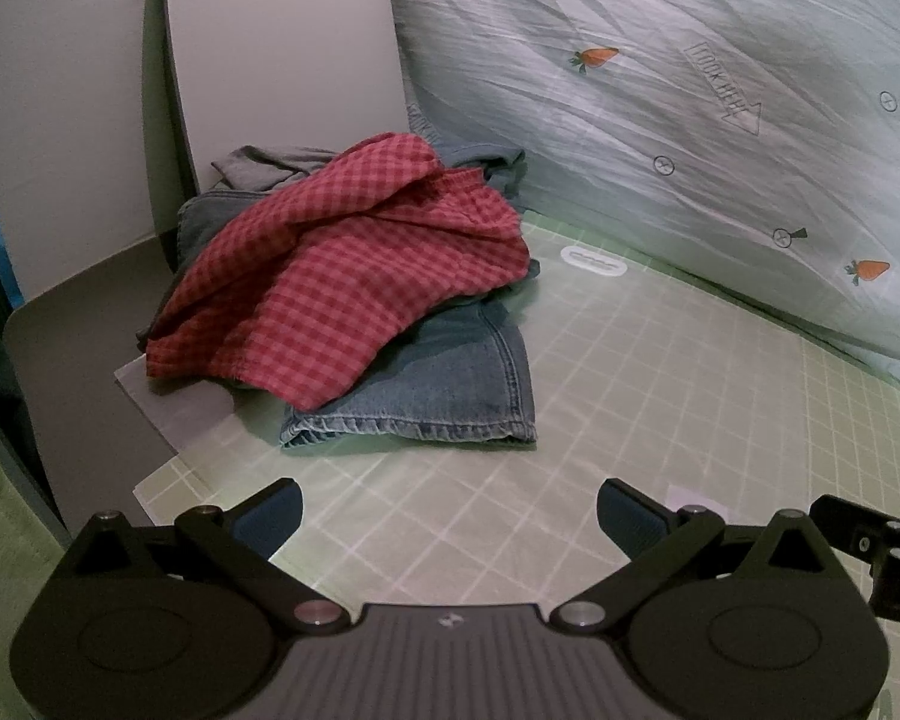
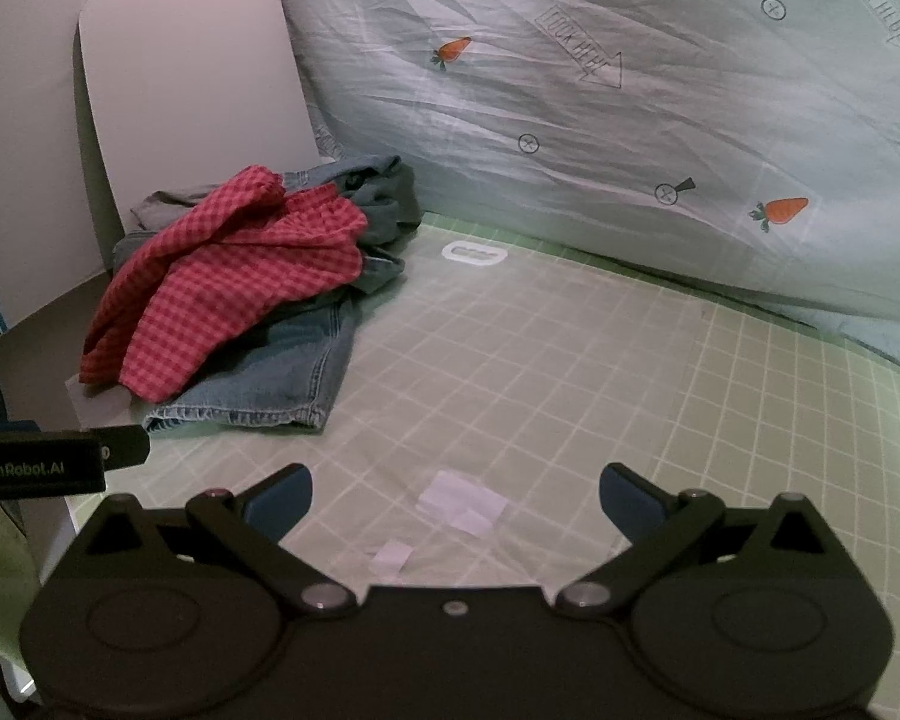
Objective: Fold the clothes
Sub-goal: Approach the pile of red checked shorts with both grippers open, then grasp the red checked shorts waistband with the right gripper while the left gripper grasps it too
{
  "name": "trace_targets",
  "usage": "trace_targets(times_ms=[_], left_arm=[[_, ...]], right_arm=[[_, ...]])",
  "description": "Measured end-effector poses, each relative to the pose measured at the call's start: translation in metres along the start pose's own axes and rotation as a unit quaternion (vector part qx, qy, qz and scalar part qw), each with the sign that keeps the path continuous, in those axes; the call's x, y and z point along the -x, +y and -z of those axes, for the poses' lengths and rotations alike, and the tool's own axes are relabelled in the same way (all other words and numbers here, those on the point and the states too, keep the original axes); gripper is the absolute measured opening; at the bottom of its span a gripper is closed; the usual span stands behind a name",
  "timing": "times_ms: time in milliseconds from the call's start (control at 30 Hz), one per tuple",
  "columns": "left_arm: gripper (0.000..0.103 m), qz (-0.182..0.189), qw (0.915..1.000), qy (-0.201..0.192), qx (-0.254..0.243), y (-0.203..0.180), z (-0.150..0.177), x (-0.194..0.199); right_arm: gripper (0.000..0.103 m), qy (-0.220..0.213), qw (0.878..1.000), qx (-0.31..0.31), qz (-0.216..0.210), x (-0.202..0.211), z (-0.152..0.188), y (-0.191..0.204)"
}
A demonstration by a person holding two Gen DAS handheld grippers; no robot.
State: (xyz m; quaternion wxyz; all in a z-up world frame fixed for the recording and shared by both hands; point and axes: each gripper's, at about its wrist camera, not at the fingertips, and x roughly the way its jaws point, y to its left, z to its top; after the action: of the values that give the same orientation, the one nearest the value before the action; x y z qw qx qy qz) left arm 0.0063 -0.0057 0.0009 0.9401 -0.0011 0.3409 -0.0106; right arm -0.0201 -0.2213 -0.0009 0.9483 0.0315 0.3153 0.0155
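Note:
A pile of clothes lies at the back left of the green grid mat (image 1: pixel 660 372). A red checked garment (image 1: pixel 342 276) lies crumpled on top of blue denim jeans (image 1: pixel 450 384), with a grey garment (image 1: pixel 270 171) behind. The pile also shows in the right wrist view: red checked garment (image 2: pixel 234 282), jeans (image 2: pixel 282 372). My left gripper (image 1: pixel 450 510) is open and empty, low over the mat, a short way in front of the jeans' hem. My right gripper (image 2: pixel 456 498) is open and empty, to the right of the pile and further back.
A pale bed sheet with carrot prints (image 1: pixel 720 120) rises behind the mat. A grey rounded board (image 1: pixel 282 48) leans at the back left, and another grey panel (image 1: pixel 90 360) lies left of the pile. Small white patches (image 2: pixel 462 501) mark the mat. The left gripper's body (image 2: pixel 42 462) shows at left.

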Motion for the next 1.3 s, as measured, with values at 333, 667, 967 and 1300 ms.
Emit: trace_targets(times_ms=[333,667,967,1300], left_arm=[[0.103,0.003,1.0000,0.006,-0.002,0.002,-0.003,-0.003],[0.103,0.004,0.9999,0.012,-0.003,0.002,-0.002,-0.008],[0.103,0.002,0.9998,0.020,-0.008,0.005,-0.005,-0.019],[0.103,-0.017,0.9988,0.042,0.016,0.026,-0.027,-0.059]], right_arm=[[0.103,0.003,1.000,-0.005,0.003,-0.003,0.001,-0.002],[0.103,0.009,1.000,-0.007,0.004,-0.008,0.003,-0.002],[0.103,0.017,1.000,-0.009,0.005,-0.019,0.002,-0.002],[0.103,0.021,1.000,-0.003,0.021,-0.059,-0.012,0.006]])
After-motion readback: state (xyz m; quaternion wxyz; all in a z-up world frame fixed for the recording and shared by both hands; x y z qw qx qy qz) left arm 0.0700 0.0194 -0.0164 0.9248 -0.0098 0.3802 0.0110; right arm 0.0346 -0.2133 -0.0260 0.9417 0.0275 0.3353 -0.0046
